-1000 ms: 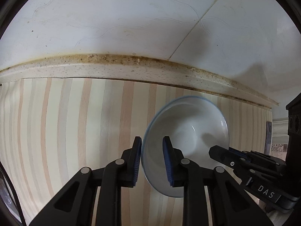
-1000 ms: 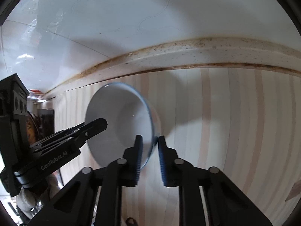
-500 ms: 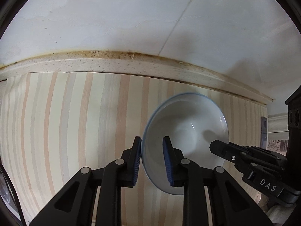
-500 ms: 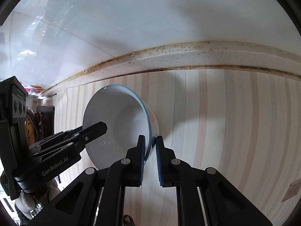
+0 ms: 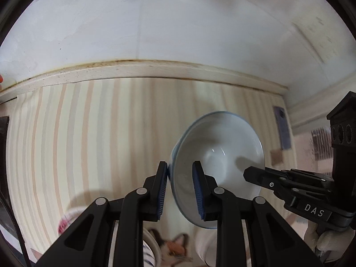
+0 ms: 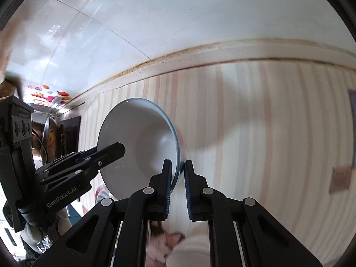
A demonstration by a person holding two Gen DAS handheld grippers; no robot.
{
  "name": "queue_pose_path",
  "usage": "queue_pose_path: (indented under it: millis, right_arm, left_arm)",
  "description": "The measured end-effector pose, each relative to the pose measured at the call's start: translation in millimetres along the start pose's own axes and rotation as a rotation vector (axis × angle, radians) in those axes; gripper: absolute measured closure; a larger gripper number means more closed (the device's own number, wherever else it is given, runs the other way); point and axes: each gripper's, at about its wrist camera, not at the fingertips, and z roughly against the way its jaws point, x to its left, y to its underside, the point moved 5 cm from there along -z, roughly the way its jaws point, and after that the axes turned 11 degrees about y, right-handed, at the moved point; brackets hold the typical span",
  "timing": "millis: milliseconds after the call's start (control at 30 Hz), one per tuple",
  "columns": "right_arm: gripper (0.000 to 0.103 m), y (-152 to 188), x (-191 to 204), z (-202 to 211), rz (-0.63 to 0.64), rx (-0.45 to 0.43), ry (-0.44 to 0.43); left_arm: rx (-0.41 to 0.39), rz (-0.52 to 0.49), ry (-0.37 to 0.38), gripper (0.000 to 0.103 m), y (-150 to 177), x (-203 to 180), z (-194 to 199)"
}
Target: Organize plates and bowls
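A striped counter (image 5: 93, 138) fills both views, with a white tiled wall (image 5: 178, 26) toward twelve o'clock beyond its stained edge. Above the counter hangs a white bowl (image 5: 219, 153) with a blue rim, tilted — gripped from both sides. The left gripper (image 5: 179, 185) has its fingers narrowed onto the bowl's rim at about seven o'clock, one pad inside, one outside. The right gripper (image 6: 178, 182) pinches the opposite rim almost closed, at about five o'clock of the bowl (image 6: 138, 142) in its own view.
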Motion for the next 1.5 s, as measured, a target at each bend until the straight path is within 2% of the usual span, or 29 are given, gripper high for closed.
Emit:
queue_pose_path:
  millis: [100, 333, 467, 667, 1033, 1233, 1400, 1500]
  right_arm:
    - [0.09, 29.7, -11.1, 22.9, -0.015, -0.015, -0.001]
    - [0.09, 102.6, -40.9, 61.5, -0.079, -0.05, 0.007]
    - [0.09, 139.4, -54.0, 65.2, -0.109, -0.041, 0.016]
    - [0.09, 172.4, -64.7, 51.1, -0.136, -0.004, 0.012]
    - [0.09, 195.6, -75.2, 20.9, -0.153, 0.046, 0.022]
    - [0.09, 193.8, -73.8, 14.9, -0.149, 0.049, 0.039]
    - [0.09, 191.1, -72.0, 8.6, -0.147, 0.061, 0.054]
    - [0.087, 190.7, -73.8, 3.1, -0.167, 0.073, 0.046]
  left_arm:
    - [0.01, -0.039, 0.017, 0.083, 23.6, -20.0, 9.1]
    - [0.062, -0.087, 0.039, 0.083, 74.3, -53.7, -1.6]
    - [0.093, -0.097, 0.039, 0.083, 100.4, -62.7, -10.1]
    - [0.134, -0.113, 0.01, 0.083, 124.9, -64.0, -26.2]
    - [0.186, -0.117, -0.031, 0.083, 141.4, -57.3, -48.9]
    - [0.195, -0.123, -0.037, 0.083, 141.5, -56.4, -55.9]
    - [0.193, -0.129, -0.041, 0.083, 141.8, -56.6, -57.0]
    - [0.165, -0.136, -0.04, 0.082, 140.1, -56.7, -47.4]
